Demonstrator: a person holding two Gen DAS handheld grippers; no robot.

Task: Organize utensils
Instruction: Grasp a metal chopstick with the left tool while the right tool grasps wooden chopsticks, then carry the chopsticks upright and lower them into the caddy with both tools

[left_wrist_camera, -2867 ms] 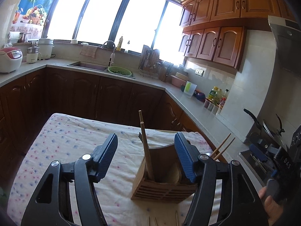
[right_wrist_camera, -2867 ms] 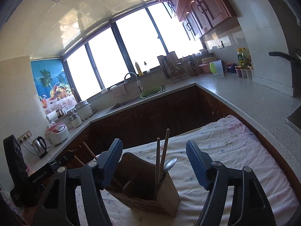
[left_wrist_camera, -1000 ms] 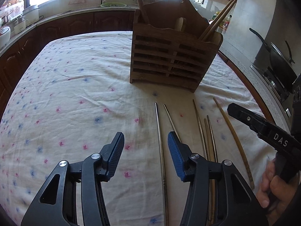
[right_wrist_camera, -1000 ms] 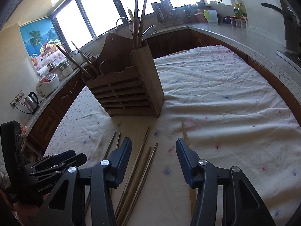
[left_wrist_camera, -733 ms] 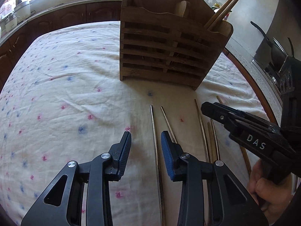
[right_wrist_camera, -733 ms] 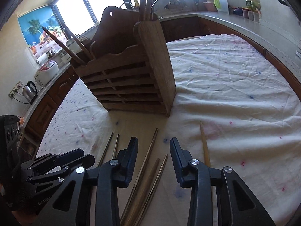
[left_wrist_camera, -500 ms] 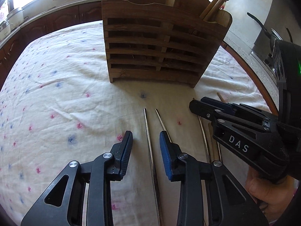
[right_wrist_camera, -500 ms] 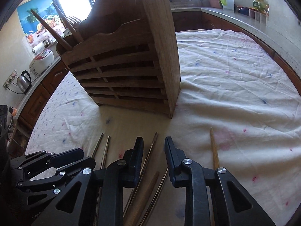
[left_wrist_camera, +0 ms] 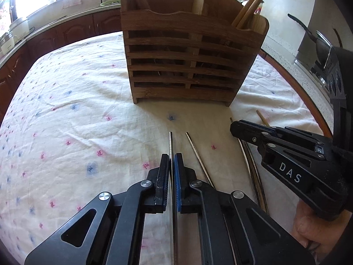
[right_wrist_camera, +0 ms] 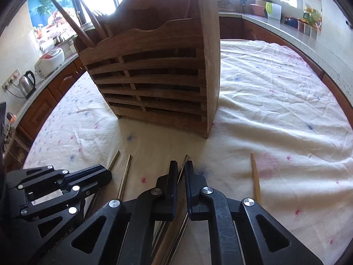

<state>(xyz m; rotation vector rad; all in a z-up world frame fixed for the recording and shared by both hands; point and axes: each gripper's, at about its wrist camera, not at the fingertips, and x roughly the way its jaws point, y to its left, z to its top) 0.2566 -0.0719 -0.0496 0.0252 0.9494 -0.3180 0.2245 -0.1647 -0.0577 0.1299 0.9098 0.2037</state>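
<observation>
A slatted wooden utensil holder stands on the flowered tablecloth, with chopsticks and a spoon inside; it also shows in the right wrist view. My left gripper is shut on a metal chopstick lying on the cloth. A second metal chopstick lies just right of it. My right gripper is shut on a dark chopstick among several lying together. A wooden chopstick lies alone to the right.
The right gripper's body sits close on the right in the left wrist view; the left gripper's body sits at lower left in the right wrist view. Kitchen counters, a kettle and a stove pan surround the table.
Both grippers came down from above the holder to the cloth in front of it. Their jaws narrowed and have closed on chopsticks.
</observation>
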